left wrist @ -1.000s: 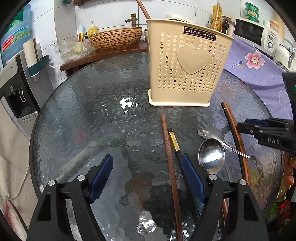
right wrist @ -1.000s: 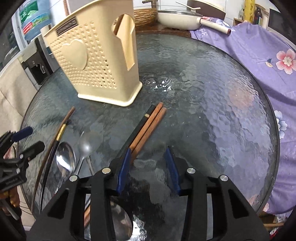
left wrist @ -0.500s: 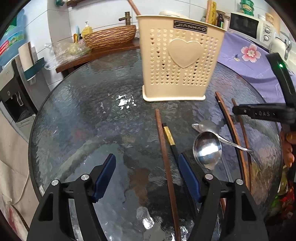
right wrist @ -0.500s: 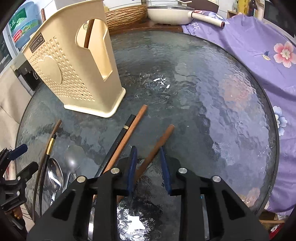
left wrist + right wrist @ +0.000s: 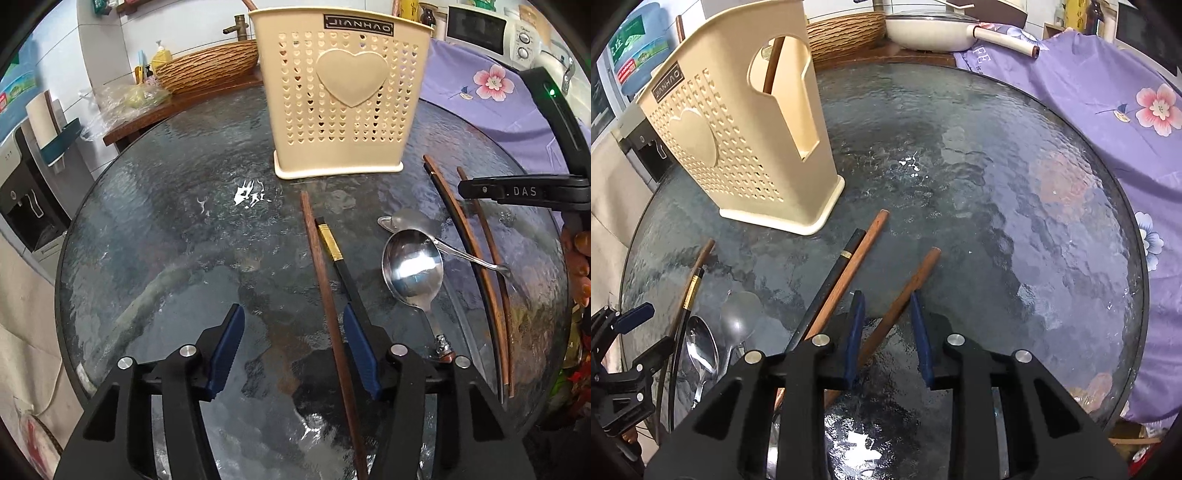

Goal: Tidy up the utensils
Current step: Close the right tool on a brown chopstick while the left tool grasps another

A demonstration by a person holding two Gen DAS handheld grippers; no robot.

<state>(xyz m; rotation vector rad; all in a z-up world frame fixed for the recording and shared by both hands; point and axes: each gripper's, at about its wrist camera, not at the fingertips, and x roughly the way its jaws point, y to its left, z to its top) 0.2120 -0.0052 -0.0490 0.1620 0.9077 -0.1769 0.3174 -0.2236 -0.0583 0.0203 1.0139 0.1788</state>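
A cream perforated utensil holder stands on the round glass table, with one chopstick upright inside. My left gripper hovers low with its jaws closing. A brown chopstick lies between them beside the right pad, and the left pad is clear of it. A black gold-banded chopstick runs under that right pad. Two steel spoons lie to the right. My right gripper is shut on another brown chopstick, which crosses the pads at a slant.
A black and a brown chopstick lie side by side just left of the right gripper. A purple flowered cloth covers the far right. Behind the table are a wicker basket, a pan and a microwave.
The left jaws have narrowed around the brown chopstick. The right jaws closed on one brown chopstick, which swung away from its two neighbours and now lies slanted.
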